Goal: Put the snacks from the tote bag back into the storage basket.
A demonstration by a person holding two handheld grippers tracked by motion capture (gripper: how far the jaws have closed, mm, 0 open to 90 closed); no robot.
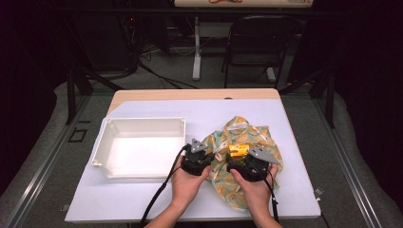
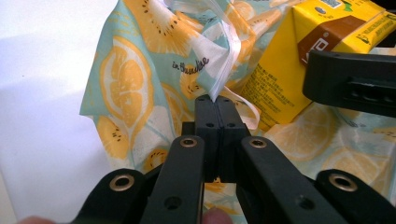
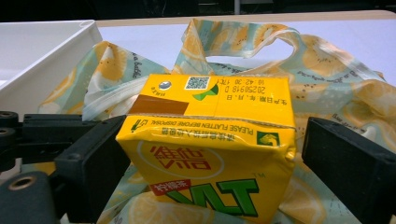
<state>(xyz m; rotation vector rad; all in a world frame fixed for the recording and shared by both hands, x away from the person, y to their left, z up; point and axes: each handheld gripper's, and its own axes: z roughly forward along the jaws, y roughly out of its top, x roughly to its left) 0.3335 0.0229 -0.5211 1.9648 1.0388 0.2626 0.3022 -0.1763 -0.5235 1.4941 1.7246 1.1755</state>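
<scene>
While the left hand-held gripper is clenched on the lemon-print bag's white edge, the right hand-held gripper stands released, jaws either side of the yellow drink carton (lying on the bag, at the white tray's three o'clock).

Both grippers rest on the lemon-print bag beside a white tray.

Bare counter along the near edge and beyond the lemon-print bag, open for passing. Blocked at left by the white tray, walls raised. Little slack around the yellow drink carton, hemmed between the right gripper jaws and bag folds.
</scene>
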